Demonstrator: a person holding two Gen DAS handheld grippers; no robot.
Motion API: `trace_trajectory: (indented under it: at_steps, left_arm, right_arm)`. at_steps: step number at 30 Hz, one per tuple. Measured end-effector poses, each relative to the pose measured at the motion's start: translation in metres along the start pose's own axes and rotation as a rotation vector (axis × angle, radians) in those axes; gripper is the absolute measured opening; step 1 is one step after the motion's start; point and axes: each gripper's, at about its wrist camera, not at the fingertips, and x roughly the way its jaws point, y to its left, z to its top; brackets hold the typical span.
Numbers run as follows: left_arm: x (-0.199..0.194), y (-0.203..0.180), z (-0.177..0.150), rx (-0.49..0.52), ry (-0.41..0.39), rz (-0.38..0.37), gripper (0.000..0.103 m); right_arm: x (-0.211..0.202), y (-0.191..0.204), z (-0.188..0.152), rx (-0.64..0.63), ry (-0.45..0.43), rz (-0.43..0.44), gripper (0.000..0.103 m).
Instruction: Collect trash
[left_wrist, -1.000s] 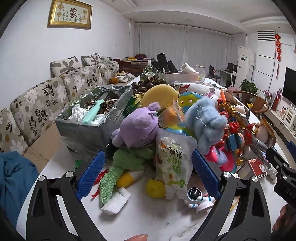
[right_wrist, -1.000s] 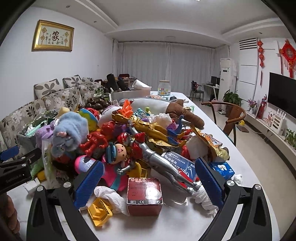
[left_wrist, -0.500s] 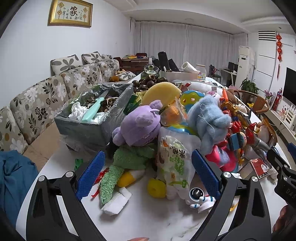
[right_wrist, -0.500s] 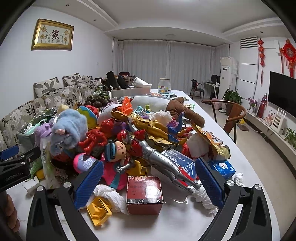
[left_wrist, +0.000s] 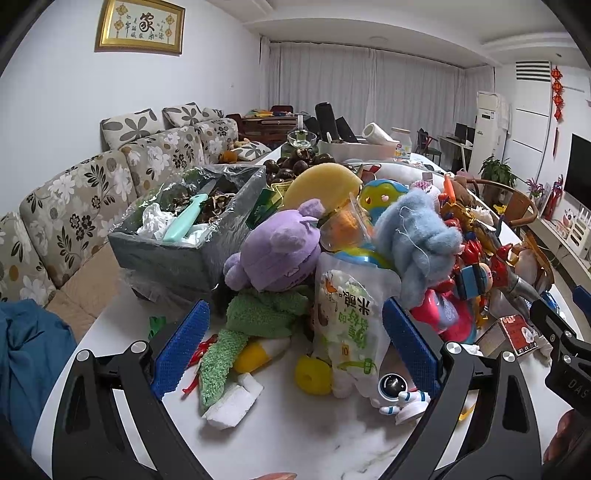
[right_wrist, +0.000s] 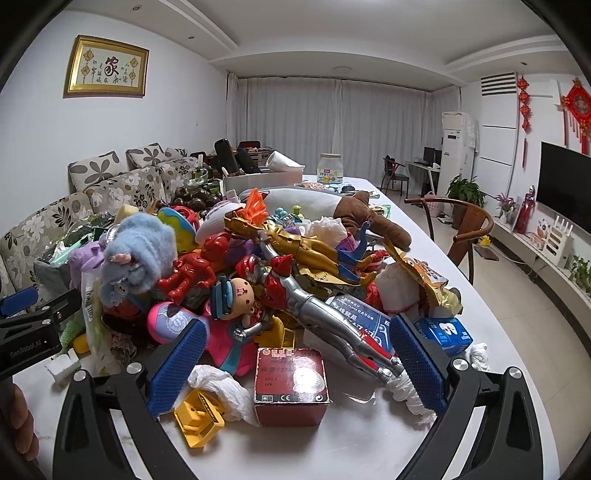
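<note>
Left tool (left_wrist: 291, 347) spread wide, holding nothing, hovering over the worktop (left_wrist: 314, 439) edge; snack bag (left_wrist: 347, 325) stands between its pads, foam scrap (left_wrist: 232, 402) just below; right tool (right_wrist: 295, 362) likewise agape and empty, red box (right_wrist: 291, 386) between its pads, crumpled tissue (right_wrist: 221, 387) beside the left pad. Trash bin (left_wrist: 166, 254) sits lined and part full, behind the purple plush (left_wrist: 277, 247). Risks: bag leans on the toy pile, so closing on it likely drags the green plush (left_wrist: 255, 325) or topples the astronaut figure (left_wrist: 399, 395); tissue is tucked against the yellow plastic piece (right_wrist: 197, 419), easy to pinch both; the two tools are close, could clash.
</note>
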Motion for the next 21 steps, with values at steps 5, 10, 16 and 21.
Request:
trace_trajectory:
  at_steps: [5,10,16,21]
  left_arm:
    - [0.0000,0.0005,0.0002,-0.003,0.001,-0.001,0.092]
    - [0.0000,0.0003,0.0003,-0.001,0.002,-0.002,0.092]
    - [0.0004,0.0006,0.0007,-0.001,0.002,0.000,0.092]
    - [0.0003,0.0005,0.0007,-0.001,0.001,-0.001,0.092]
  right_arm:
    - [0.0004,0.0003,-0.0001,0.000,0.003,0.001,0.098]
    - [0.0004,0.0014,-0.0001,-0.003,0.005,0.001,0.098]
    - [0.0006,0.0015,-0.0002,-0.003,0.007,0.003,0.098]
    - [0.0004,0.0012,-0.0006,-0.001,0.008,0.005,0.098]
